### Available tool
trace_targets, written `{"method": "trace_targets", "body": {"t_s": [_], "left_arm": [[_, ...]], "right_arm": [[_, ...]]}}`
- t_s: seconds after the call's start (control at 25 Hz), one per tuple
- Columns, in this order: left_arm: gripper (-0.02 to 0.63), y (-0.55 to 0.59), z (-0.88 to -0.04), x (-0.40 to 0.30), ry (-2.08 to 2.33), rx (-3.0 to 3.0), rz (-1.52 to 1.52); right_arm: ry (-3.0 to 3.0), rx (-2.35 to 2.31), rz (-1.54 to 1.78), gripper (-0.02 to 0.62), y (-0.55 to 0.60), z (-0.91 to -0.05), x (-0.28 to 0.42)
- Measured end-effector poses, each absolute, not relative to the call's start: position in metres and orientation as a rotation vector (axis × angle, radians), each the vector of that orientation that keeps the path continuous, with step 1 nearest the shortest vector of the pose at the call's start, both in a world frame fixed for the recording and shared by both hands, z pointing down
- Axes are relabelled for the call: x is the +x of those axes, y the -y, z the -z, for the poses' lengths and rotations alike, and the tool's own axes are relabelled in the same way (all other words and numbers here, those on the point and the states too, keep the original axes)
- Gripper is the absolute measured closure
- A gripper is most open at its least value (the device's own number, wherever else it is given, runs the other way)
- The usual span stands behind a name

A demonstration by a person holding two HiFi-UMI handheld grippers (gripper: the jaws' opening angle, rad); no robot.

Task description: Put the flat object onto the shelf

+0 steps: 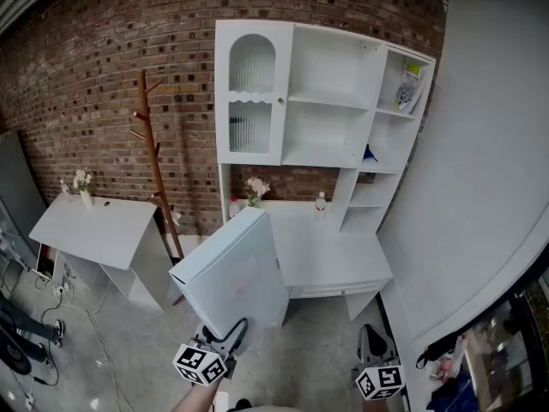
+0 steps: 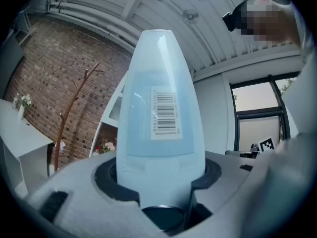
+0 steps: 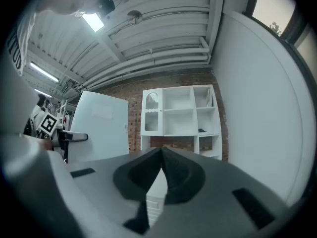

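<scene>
Carrying flat pale-blue box (image 1: pixel 233 269) in left gripper (image 1: pixel 228 333) fingers toward far white shelf (image 1: pixel 330 99); right gripper (image 1: pixel 375 337) fingers closed, empty. Next: step nearer, lift.

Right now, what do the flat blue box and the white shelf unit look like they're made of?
The flat blue box: probably coated cardboard, smooth with a faint sheen; it has crisp edges and a stuck-on barcode label. Thin plastic can't be ruled out. The white shelf unit: likely painted or laminated wood board, matte, with flat uniform panels and square edges.
</scene>
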State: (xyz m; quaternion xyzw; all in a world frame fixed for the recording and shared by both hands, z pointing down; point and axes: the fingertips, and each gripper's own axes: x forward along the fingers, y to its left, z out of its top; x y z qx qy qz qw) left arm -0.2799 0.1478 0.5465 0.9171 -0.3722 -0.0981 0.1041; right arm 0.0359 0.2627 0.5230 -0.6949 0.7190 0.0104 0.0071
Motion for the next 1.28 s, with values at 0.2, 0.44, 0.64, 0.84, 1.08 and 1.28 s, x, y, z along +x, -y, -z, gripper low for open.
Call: {"method": "trace_targets", "body": {"t_s": [0.2, 0.44, 0.64, 0.84, 1.08, 1.28], "left_arm": [[0.339, -0.15, -0.547, -0.278, 1.097, 2.702, 0.286], [0.339, -0.149, -0.546, -0.275, 1.107, 2.701, 0.289], [0.339, -0.152, -0.547, -0.274, 1.111, 2.698, 0.292], [0.339, -0.156, -0.547, -0.266, 1.116, 2.693, 0.298], [0.339, -0.171, -0.55, -0.253, 1.129, 2.683, 0.293], [0.339, -0.188, -0.553, -0.24, 1.148, 2.676, 0.301]], "right_arm": [[-2.251, -2.168, -0.03, 0.566, -0.263, -0.522, 0.037], [-2.252, -2.163, -0.027, 0.566, -0.262, -0.523, 0.041], [-2.254, -2.162, -0.03, 0.566, -0.264, -0.523, 0.043], [-2.228, -2.163, -0.01, 0.566, -0.267, -0.522, 0.057], [-2.252, -2.145, -0.001, 0.566, -0.275, -0.526, 0.071], [-2.355, -2.1, -0.039, 0.565, -0.282, -0.53, 0.072]]}}
